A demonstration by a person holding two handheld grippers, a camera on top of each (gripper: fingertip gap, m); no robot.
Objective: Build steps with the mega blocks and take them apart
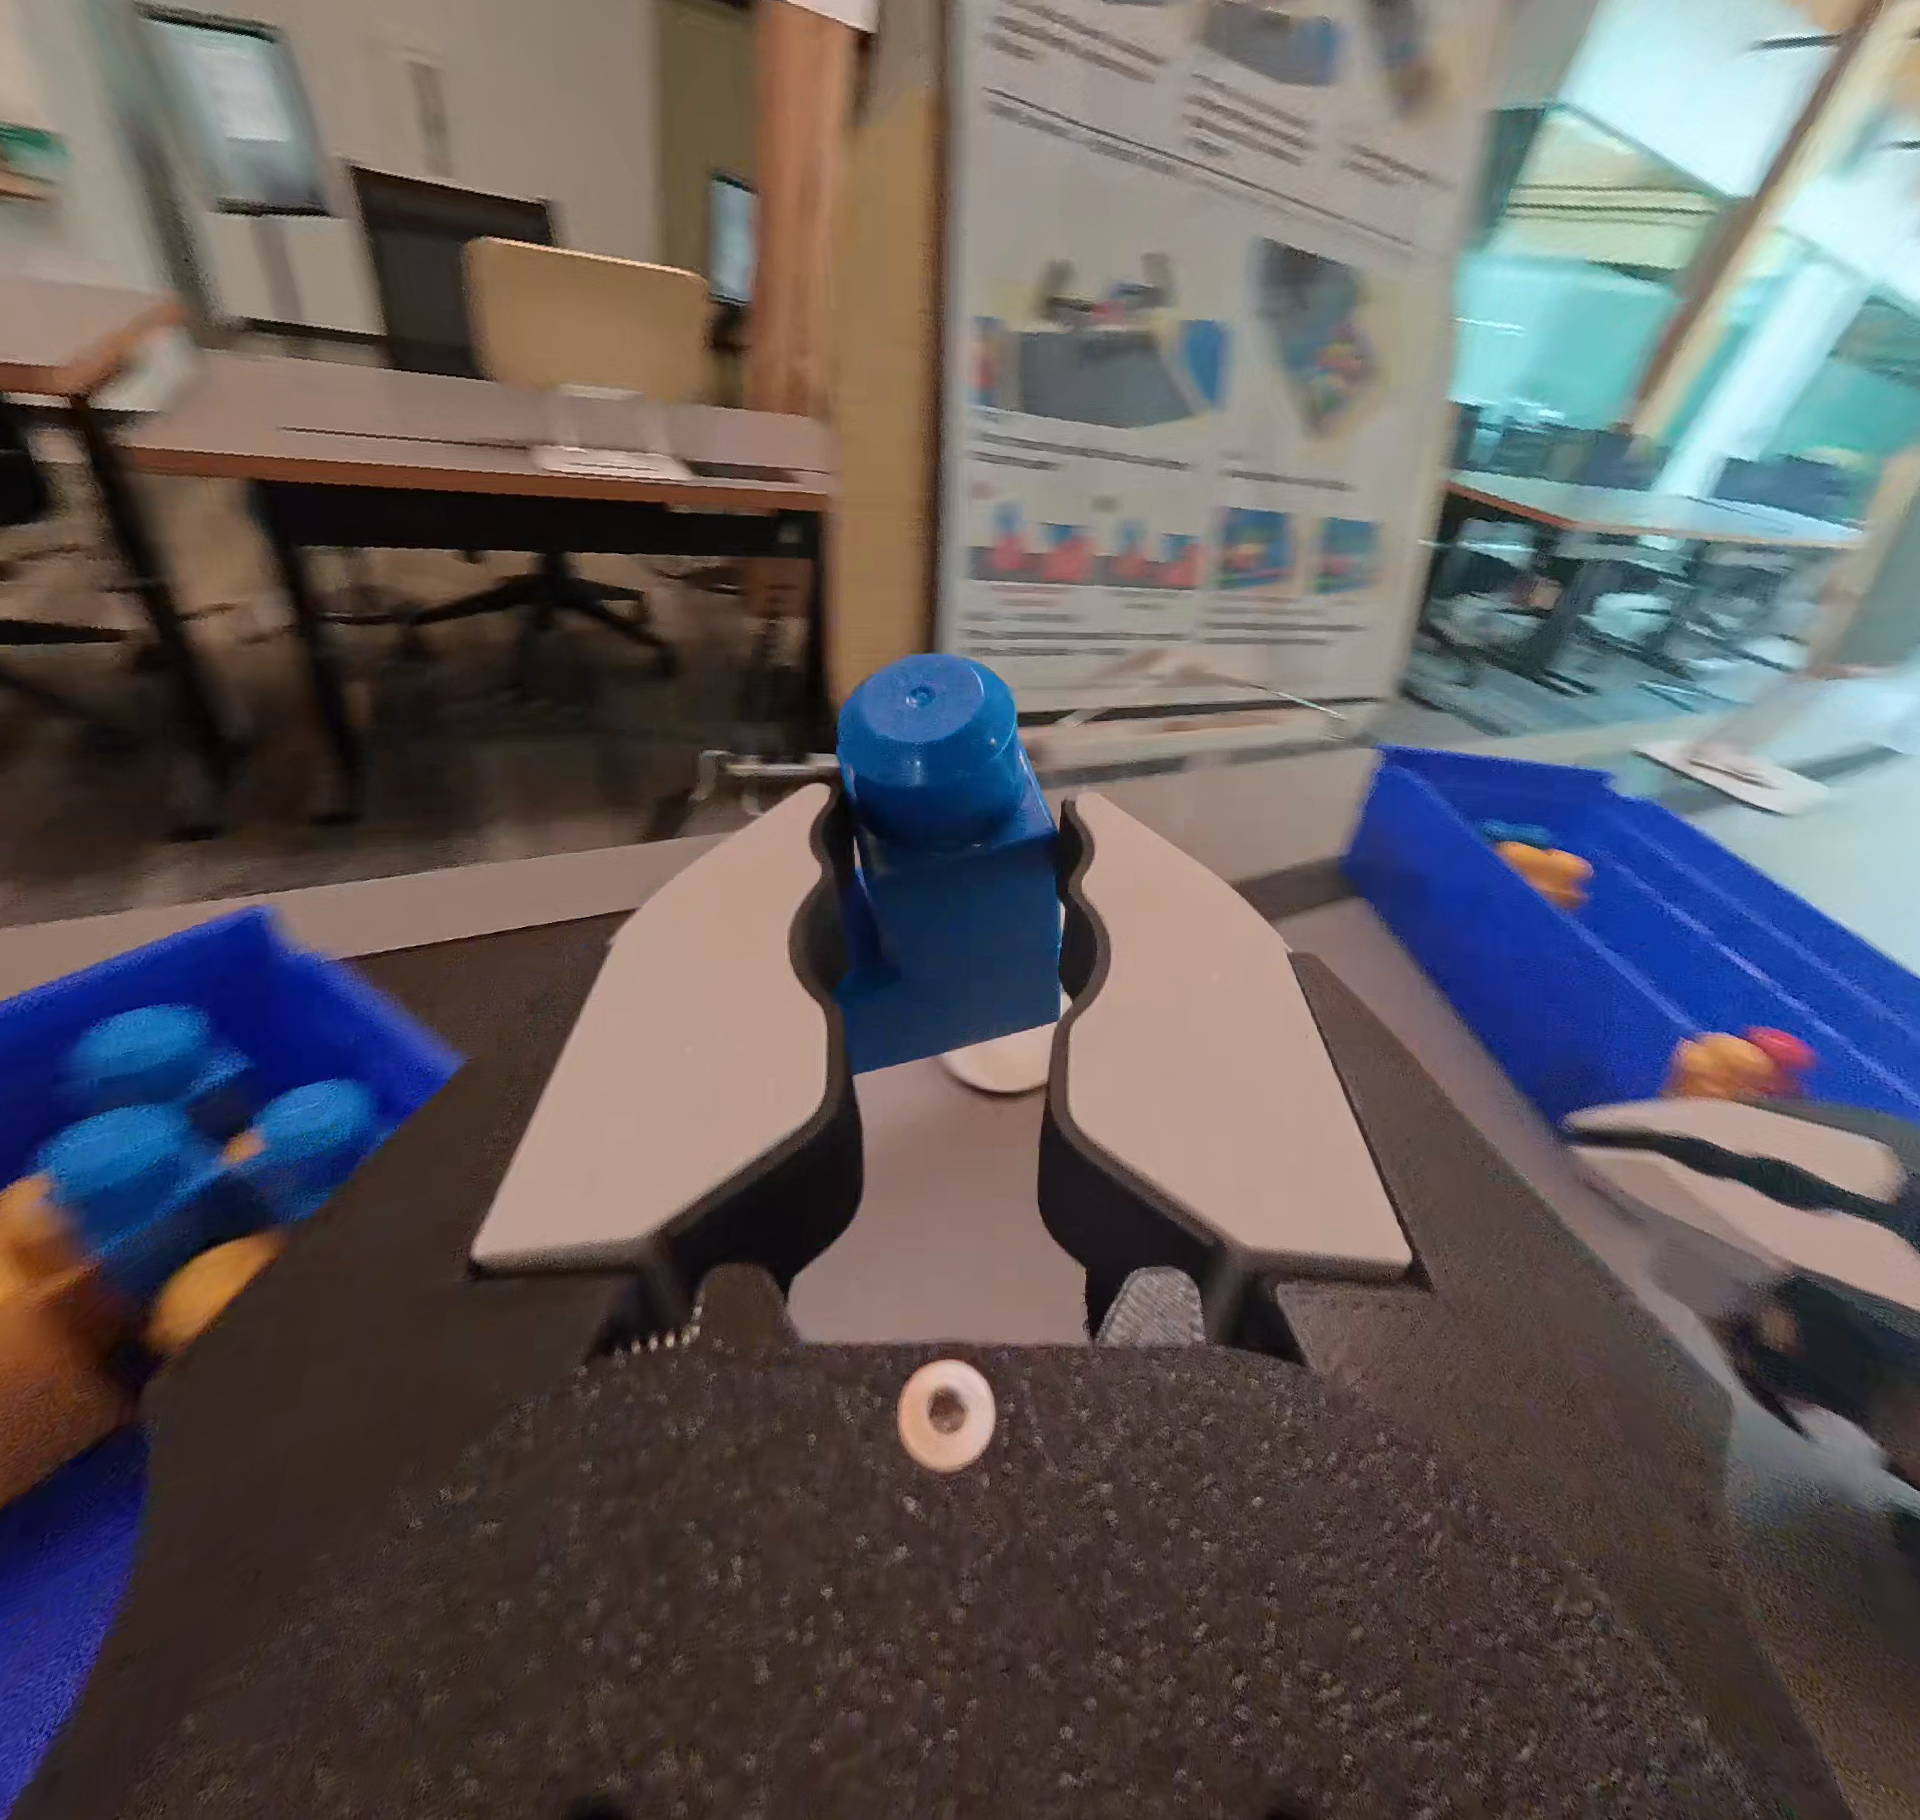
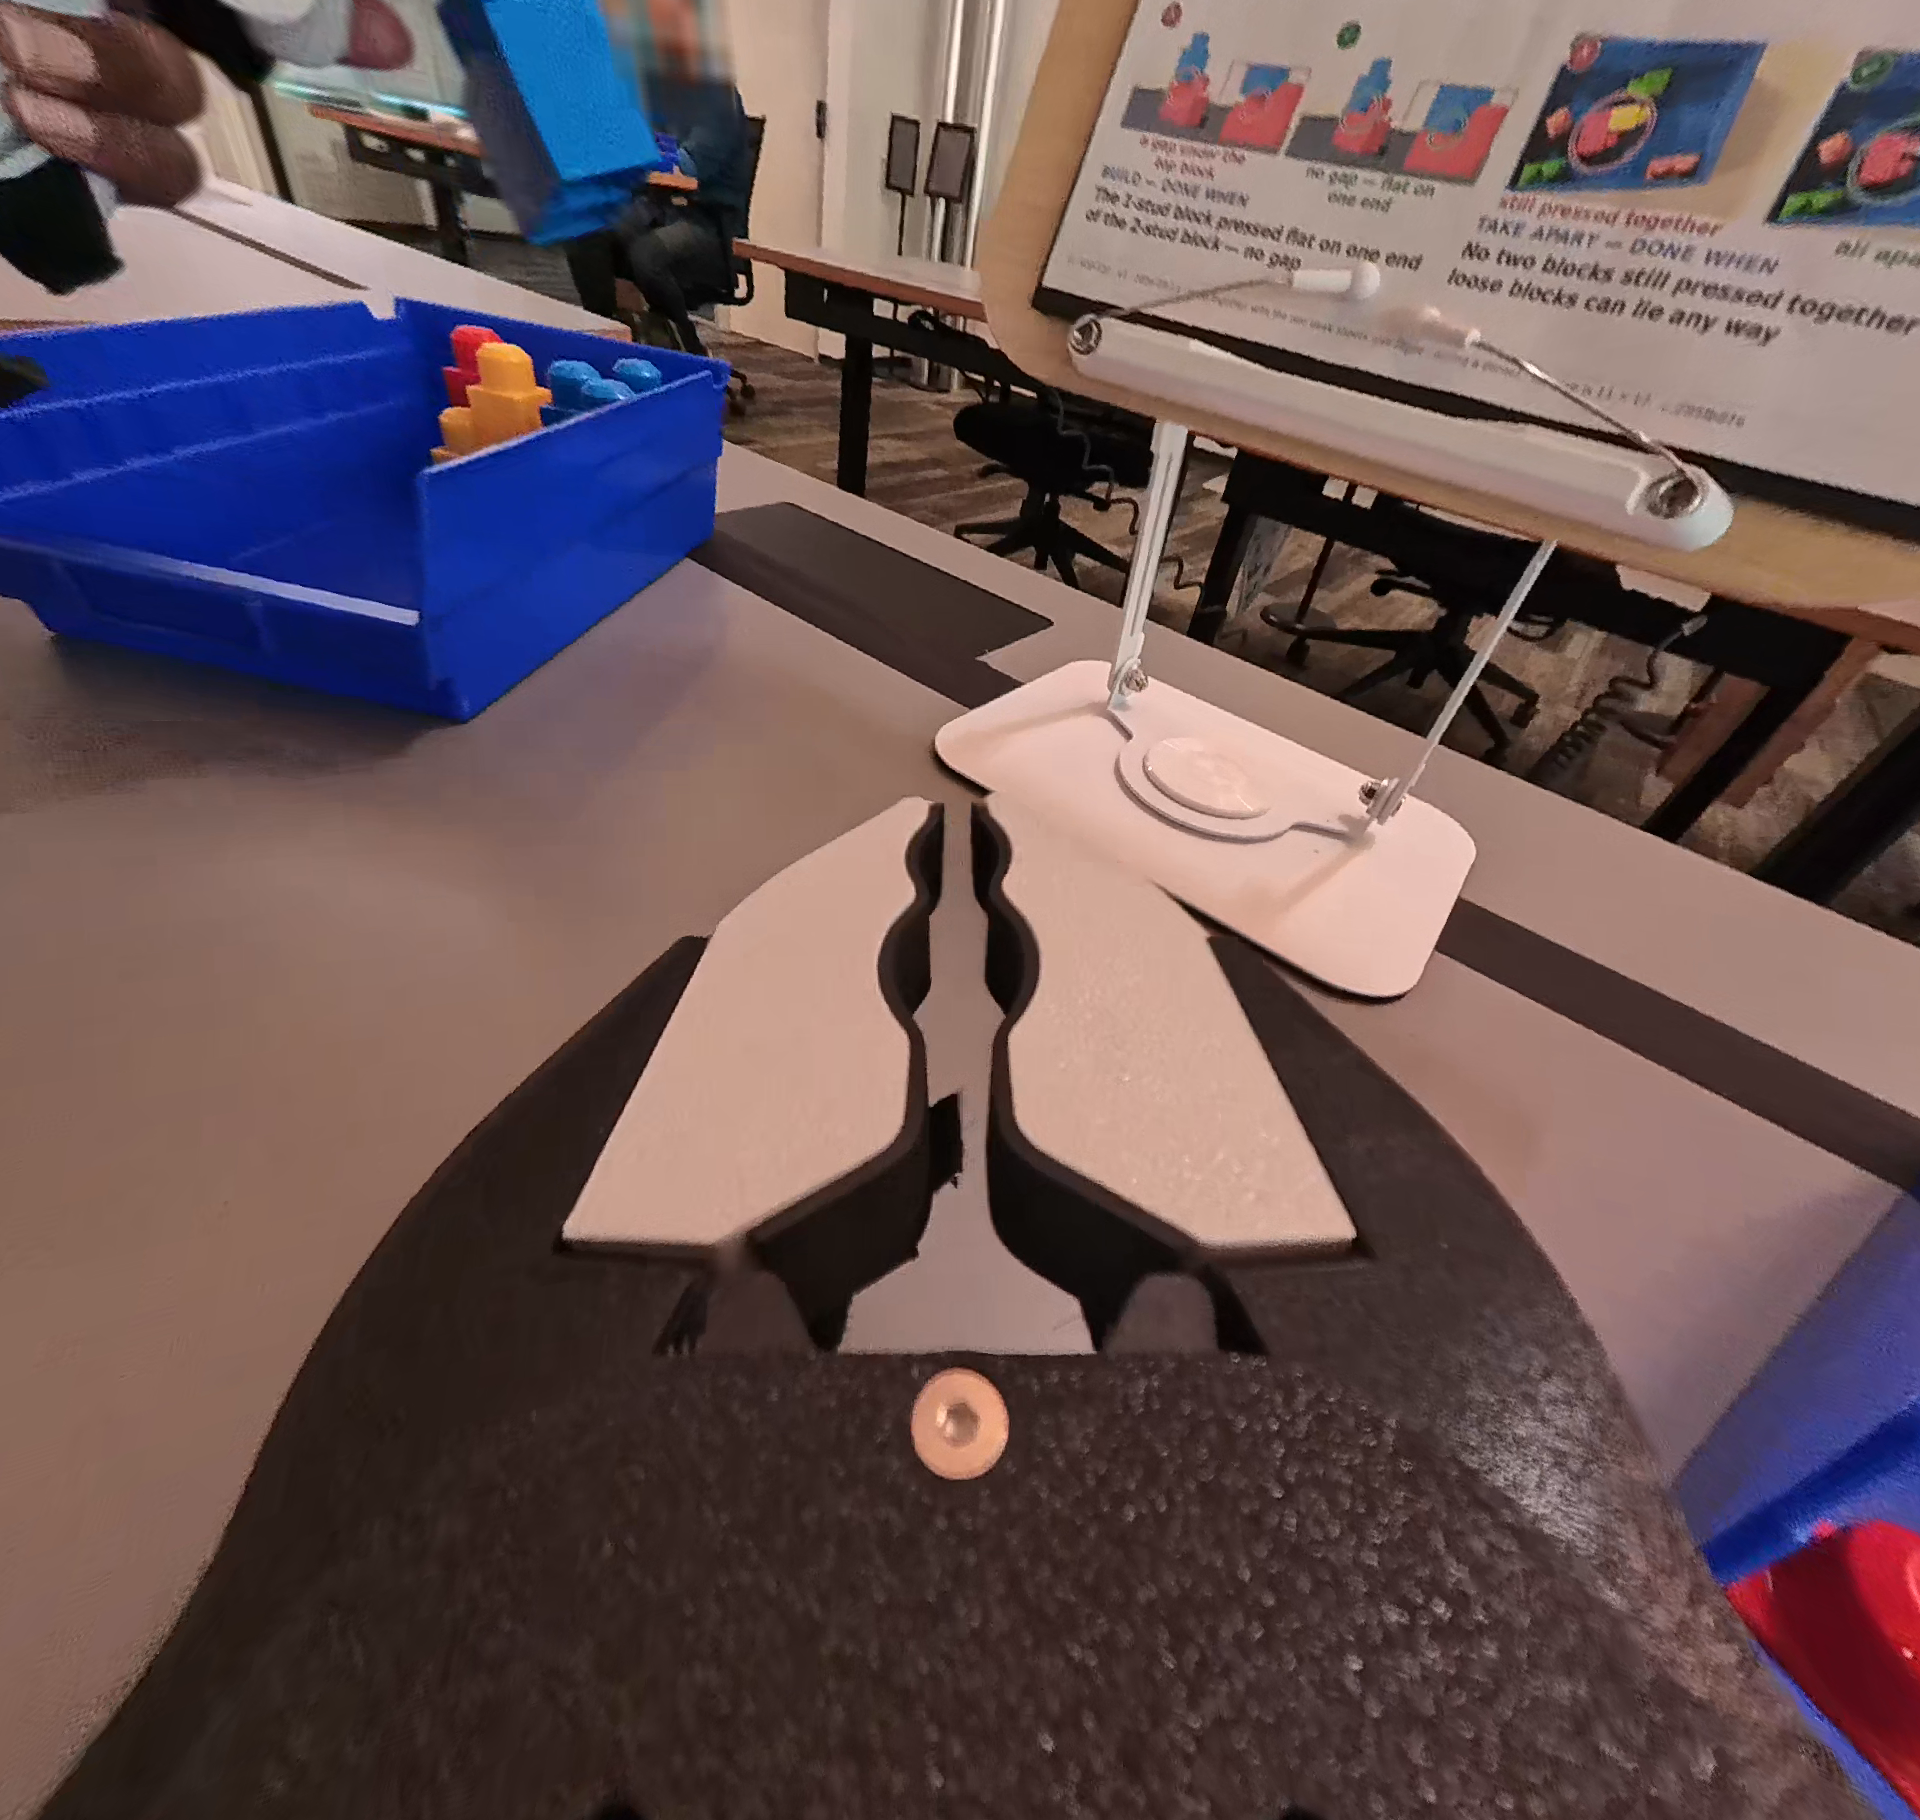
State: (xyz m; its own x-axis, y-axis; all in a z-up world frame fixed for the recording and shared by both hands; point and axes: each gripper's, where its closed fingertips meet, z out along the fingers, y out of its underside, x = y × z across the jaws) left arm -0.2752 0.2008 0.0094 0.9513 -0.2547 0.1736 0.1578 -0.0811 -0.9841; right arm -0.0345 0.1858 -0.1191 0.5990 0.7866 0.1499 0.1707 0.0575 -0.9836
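Grey desk (image 2: 260, 939) with dark mat strip. Blue bin (image 2: 343, 523) toward the far left edge, holding red, yellow and blue mega blocks (image 2: 499, 399) in its far end; second blue bin (image 1: 1621, 929) toward the far right edge. White instruction-board stand (image 2: 1226, 814) at the far edge. Left hand-held gripper (image 1: 951, 897) raised above the desk, clamped on a single-stud blue block (image 1: 940, 897), stud tilted forward. Right hand-held gripper (image 2: 958, 835) low over the desk, holding nothing, fingers nearly together with a narrow gap.
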